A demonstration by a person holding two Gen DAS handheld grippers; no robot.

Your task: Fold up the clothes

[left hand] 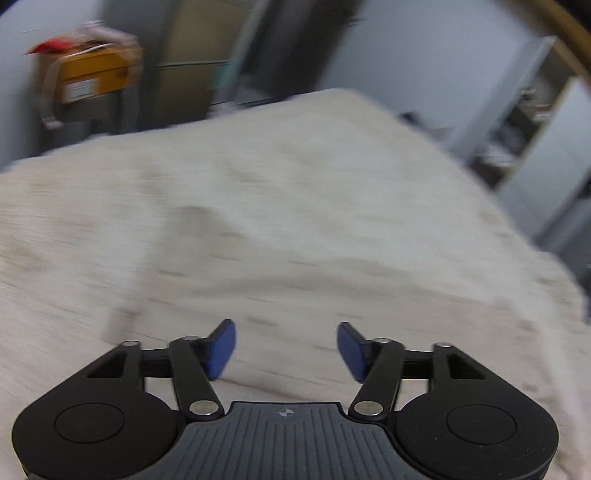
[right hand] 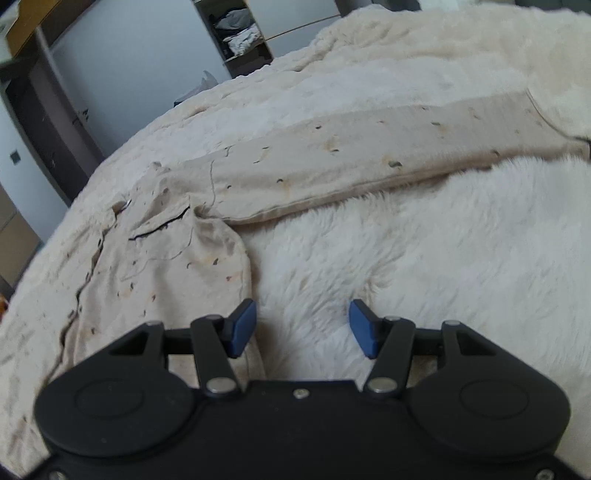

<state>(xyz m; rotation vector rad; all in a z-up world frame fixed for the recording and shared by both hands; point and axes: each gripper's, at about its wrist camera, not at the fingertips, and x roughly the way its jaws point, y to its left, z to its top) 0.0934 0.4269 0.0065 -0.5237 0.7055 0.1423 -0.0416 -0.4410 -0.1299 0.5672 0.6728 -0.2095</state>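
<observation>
Cream fabric fills both views. From the right wrist, a beige patterned shirt (right hand: 177,236) lies spread on a fluffy white blanket (right hand: 424,258) that covers the bed. Small dark and rust-coloured marks dot the cloth. Its body sits at the lower left, with the dark-edged button placket (right hand: 85,273) running down that side, and one long sleeve (right hand: 369,155) stretches flat toward the upper right, ending in a cuff (right hand: 557,122) near the frame edge. The right tool (right hand: 302,326) hangs just above the bedding with its blue pads (right hand: 242,326) wide apart and nothing between them. Its left pad is over the shirt's rounded side edge, while the other pad is over bare blanket, so the garment lies mostly to the left of and beyond the tool. The sleeve lies well ahead of it.

From the left wrist the picture is smeared by motion blur. The left tool (left hand: 286,350) is also spread wide and holds nothing, with pale cream bedding (left hand: 277,206) under and ahead of it. Whether any of that pale surface is the shirt cannot be told through the blur. Past the bed's far edge stand a yellow cardboard box (left hand: 92,74) at upper left and a shelf unit (left hand: 524,125) at the right. The right view shows an open shelf of folded clothes (right hand: 240,33) behind the bed.
</observation>
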